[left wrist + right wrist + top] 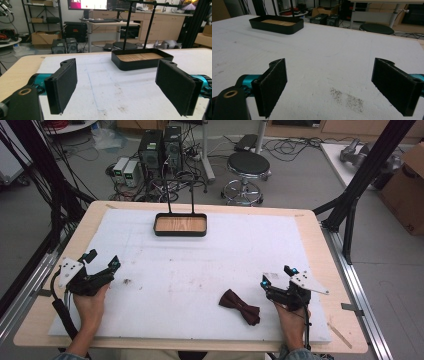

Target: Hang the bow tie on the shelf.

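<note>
On the white-covered table point(200, 270), a dark maroon bow tie point(240, 306) is being left lying flat near the front edge, just to the left of the right tongs point(278, 276) and well apart from the left tongs point(102, 261). Its long axis is being run slantwise, from upper left down to lower right. Both tongs are being held released, with nothing between their jaws. A black tray point(180, 225) is being kept at the far side. No readable writing is being shown.
</note>
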`<state>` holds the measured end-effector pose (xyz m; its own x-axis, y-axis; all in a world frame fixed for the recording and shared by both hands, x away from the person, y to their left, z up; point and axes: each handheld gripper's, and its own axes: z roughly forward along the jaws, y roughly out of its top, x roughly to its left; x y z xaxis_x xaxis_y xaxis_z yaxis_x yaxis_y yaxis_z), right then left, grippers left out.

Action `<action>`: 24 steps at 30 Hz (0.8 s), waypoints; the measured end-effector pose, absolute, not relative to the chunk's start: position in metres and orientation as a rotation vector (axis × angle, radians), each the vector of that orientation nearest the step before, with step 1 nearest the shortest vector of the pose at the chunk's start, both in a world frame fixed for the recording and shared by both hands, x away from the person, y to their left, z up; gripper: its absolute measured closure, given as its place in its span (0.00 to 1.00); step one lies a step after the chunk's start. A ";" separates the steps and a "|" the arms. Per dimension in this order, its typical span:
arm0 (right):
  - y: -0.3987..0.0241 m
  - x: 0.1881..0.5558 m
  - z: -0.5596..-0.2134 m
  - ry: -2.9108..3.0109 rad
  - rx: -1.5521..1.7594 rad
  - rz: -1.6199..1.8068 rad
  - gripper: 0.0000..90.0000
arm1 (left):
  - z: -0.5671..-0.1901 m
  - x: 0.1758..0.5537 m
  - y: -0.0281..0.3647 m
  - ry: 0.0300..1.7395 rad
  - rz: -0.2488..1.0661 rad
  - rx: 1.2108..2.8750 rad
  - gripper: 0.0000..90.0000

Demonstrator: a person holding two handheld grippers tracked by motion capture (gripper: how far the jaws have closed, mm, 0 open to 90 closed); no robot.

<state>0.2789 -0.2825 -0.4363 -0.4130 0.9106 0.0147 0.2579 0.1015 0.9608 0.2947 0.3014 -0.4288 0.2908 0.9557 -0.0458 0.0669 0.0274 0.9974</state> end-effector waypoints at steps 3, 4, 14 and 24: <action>-0.283 0.279 -0.436 1.762 1.143 1.336 0.14 | -0.429 0.295 0.302 1.043 0.934 1.347 0.20; -0.282 0.279 -0.436 1.764 1.143 1.338 0.14 | -0.429 0.295 0.301 1.044 0.932 1.348 0.20; -0.277 0.277 -0.435 1.804 1.083 1.332 0.16 | -0.430 0.296 0.302 1.059 0.920 1.352 0.19; -0.263 0.272 -0.432 1.928 1.024 1.386 0.18 | -0.430 0.296 0.304 1.069 0.922 1.347 0.19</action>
<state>0.2721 -0.2635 -0.4325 -0.5593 0.8290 -0.0009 0.2632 0.1786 0.9481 0.2962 0.3039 -0.4302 0.2824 0.9573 -0.0615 0.0798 0.0404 0.9960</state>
